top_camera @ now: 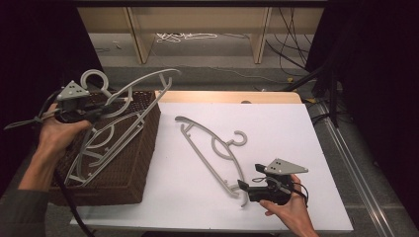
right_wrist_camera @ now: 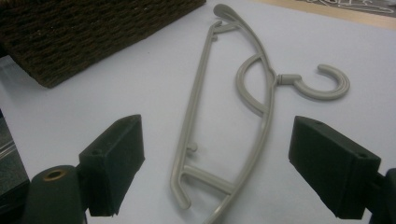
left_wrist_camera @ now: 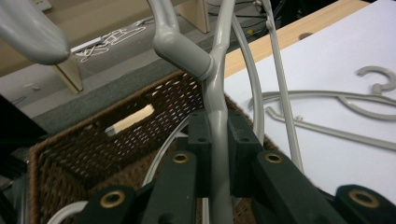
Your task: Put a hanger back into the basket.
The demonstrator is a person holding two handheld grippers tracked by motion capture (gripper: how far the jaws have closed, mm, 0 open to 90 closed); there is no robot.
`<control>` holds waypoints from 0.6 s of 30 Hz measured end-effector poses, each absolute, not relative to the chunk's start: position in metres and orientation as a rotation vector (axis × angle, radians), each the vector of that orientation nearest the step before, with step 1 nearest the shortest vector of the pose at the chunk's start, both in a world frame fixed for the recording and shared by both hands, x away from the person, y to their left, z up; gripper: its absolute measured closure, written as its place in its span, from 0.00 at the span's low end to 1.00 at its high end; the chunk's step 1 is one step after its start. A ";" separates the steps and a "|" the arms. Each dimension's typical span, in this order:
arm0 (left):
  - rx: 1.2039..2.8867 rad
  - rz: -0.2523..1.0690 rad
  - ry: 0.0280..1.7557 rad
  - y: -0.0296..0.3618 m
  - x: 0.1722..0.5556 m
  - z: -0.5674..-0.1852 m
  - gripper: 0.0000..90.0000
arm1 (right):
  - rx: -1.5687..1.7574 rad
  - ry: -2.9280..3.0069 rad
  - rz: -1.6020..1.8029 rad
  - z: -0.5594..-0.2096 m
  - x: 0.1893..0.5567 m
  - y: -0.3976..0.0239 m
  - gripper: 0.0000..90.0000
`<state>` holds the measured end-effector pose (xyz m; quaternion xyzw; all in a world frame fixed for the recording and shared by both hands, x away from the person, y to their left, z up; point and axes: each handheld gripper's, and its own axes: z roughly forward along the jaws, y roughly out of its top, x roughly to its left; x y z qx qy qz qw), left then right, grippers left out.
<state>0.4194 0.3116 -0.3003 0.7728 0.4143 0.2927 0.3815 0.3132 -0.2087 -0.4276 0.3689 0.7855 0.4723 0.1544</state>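
Tabletop (top_camera: pixel 276 128) white, wood-edged | basket (top_camera: pixel 126 163) left | floor (top_camera: pixel 207 74) grey

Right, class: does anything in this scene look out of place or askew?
Yes. One grey hanger lies flat on the white table, outside the wicker basket. The hangers in the basket stick out past its rim at a tilt, one clamped by the left gripper. Nothing looks broken.

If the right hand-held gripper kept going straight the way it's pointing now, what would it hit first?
Most likely the grey hanger lying flat on the white table. The right hand-held gripper is open, and the hanger's near end lies between its jaws in the right gripper view. Height above the table is unclear.
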 end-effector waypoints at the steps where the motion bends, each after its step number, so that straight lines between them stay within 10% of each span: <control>1: 1.970 0.752 1.065 0.315 0.420 -0.302 0.91 | 1.055 2.251 1.354 -0.428 0.313 -0.209 0.21; 18: 1.942 0.801 1.168 0.360 0.419 -0.330 0.91 | 1.065 2.261 1.322 -0.428 0.313 -0.210 0.21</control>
